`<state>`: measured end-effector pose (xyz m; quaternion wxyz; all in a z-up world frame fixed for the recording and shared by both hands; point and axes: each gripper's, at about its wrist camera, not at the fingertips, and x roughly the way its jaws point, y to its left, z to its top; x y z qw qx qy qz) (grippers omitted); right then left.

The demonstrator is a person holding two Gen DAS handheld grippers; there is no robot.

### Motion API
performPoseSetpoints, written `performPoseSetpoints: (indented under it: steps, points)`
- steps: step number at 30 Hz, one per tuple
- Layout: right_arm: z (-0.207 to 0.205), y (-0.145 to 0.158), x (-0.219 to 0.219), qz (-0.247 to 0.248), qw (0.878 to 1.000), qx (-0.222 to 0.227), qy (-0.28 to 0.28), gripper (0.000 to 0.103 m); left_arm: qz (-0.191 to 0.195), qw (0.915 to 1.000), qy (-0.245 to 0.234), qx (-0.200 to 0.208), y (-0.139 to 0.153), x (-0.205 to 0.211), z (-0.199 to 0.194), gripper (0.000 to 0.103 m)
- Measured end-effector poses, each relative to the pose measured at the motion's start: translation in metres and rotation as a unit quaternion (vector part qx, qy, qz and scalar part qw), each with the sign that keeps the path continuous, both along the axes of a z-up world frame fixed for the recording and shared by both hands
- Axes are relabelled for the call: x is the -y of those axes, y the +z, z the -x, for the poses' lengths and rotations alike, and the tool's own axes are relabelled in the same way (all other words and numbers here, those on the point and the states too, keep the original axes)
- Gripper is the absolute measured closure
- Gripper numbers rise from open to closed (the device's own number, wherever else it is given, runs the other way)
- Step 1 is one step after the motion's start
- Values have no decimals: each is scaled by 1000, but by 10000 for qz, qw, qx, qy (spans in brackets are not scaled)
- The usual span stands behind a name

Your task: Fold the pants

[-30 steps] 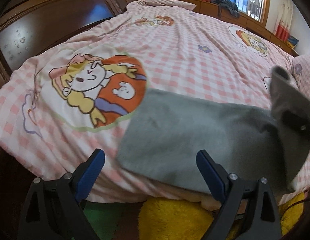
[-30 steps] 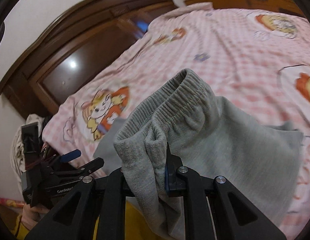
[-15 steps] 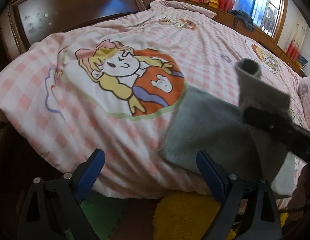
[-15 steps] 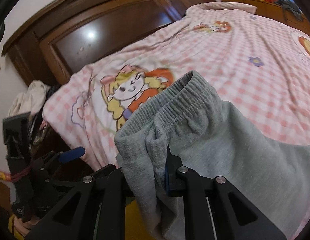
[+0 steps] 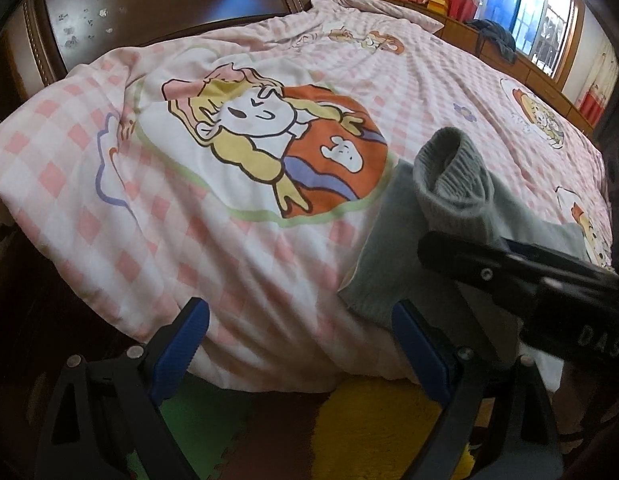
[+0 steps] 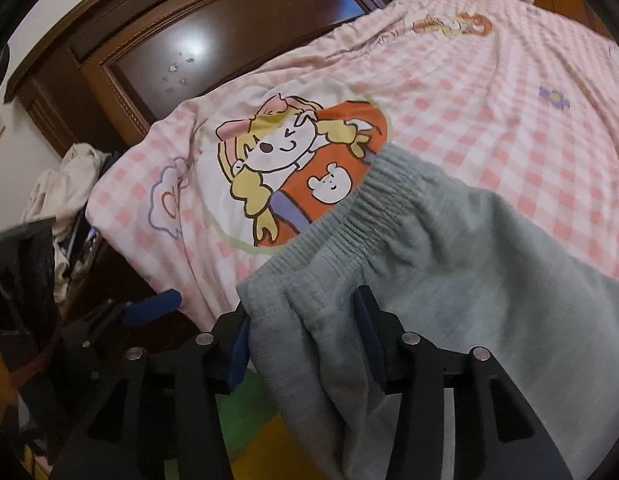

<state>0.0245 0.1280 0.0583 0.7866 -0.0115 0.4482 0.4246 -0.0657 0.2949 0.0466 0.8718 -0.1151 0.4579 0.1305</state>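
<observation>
Your right gripper [image 6: 305,324] has just been opening its jaws. The gray pants [image 6: 449,280] are still between the two blue pads, at the stretchy waistband [image 6: 361,216]. The cloth is bunched there and looks loose now, filling the gap from one pad to the other. You cannot tell if the pads still press on it. From the fingers, the waistband runs up and away, and the rest of the pants spreads out to the right of them and lies on the pink checked blanket [image 6: 489,128]. Just past the waistband is the cartoon girl picture [image 6: 293,172] on the blanket.

Your left gripper [image 5: 301,344] has its jaws wide apart, with nothing between them. Only the edge of the blanket shows in the gap. The pants [image 5: 393,248] lie just beyond its right finger [image 5: 421,348], not inside the jaws. Past that finger you can see the right gripper's black finger [image 5: 481,260], with the waistband standing up in a loop above it. Under both grippers are a yellow fuzzy rug [image 5: 373,428] and a green floor mat [image 5: 197,424].
</observation>
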Motion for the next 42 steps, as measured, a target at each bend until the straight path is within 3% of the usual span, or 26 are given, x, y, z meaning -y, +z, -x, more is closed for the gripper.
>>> performPoseSetpoints:
  steps: [8, 15, 20, 22, 25, 30, 32, 33, 34, 35, 36, 39, 42]
  points:
    - [13, 33, 34, -356, 9990, 267, 83, 54, -152, 9997, -113, 164, 18, 10, -1, 8]
    - [-11, 31, 106, -111, 9944, 299, -1012, 54, -215, 9978, -304, 554, 49, 28, 1, 9]
    - [-37, 20, 164, 160, 9784, 223, -2049, 54, 202, 9934, -707, 883, 68, 49, -11, 35]
    - [-46, 17, 182, 108, 9736, 150, -2277, 54, 393, 9918, -901, 822, 66, 60, -23, 51]
    - [-58, 12, 204, -28, 9675, 52, -2529, 57, 614, 9884, -1171, 740, 56, 75, -40, 56]
    - [-79, -4, 215, 78, 9680, -10, -2507, 60, 176, 9949, -977, 156, 17, 78, -59, 61]
    - [-88, -15, 214, 297, 9670, 39, -2531, 63, 0, 9968, -785, -119, 1, 68, -58, 72]
    - [-97, -24, 213, 512, 9650, 42, -2571, 64, -132, 9973, -707, -171, -4, 63, -56, 84]
    - [-104, -32, 213, 619, 9635, 40, -2605, 67, -309, 9972, -643, -208, -7, 58, -54, 81]
    - [-109, -38, 214, 647, 9627, 46, -2626, 68, -399, 9971, -593, -253, -8, 55, -53, 70]
    - [-114, -42, 216, 613, 9625, 48, -2643, 68, -483, 9972, -465, -329, -8, 51, -52, 51]
    - [-118, -34, 224, 563, 9577, 23, -2823, 68, -214, 9987, -296, -361, -2, 40, -47, 50]
    - [-107, -19, 233, 493, 9558, 165, -2892, 68, -237, 9991, -342, -75, 19, 43, -42, 51]
